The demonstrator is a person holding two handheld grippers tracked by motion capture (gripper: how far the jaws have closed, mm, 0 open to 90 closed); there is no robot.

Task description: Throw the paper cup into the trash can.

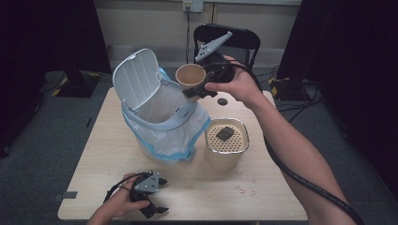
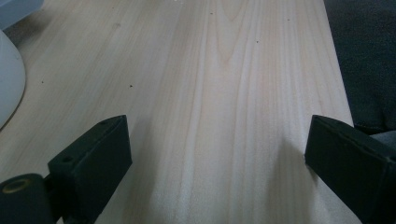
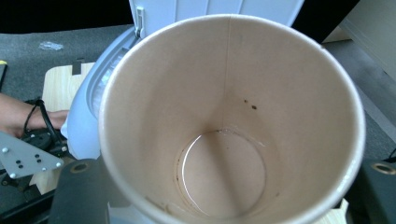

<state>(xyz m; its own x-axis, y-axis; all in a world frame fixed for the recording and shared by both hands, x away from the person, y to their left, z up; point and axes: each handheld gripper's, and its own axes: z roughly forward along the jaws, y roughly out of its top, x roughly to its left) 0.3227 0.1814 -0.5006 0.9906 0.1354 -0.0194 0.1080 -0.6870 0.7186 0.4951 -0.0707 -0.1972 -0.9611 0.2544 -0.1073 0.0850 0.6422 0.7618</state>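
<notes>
No text, label or number can be read on anything here.

Your right arm stretches forward and up, hand wrapped around the right gripper (image 1: 197, 91), whose jaws are clamped and pointing left. Your left hand (image 1: 119, 201) rests low near the table's front edge, the left gripper (image 1: 157, 197) spread wide.

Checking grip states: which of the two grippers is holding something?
The right gripper, shut on the paper cup beside the open bin; the left gripper rests open on the table.
</notes>
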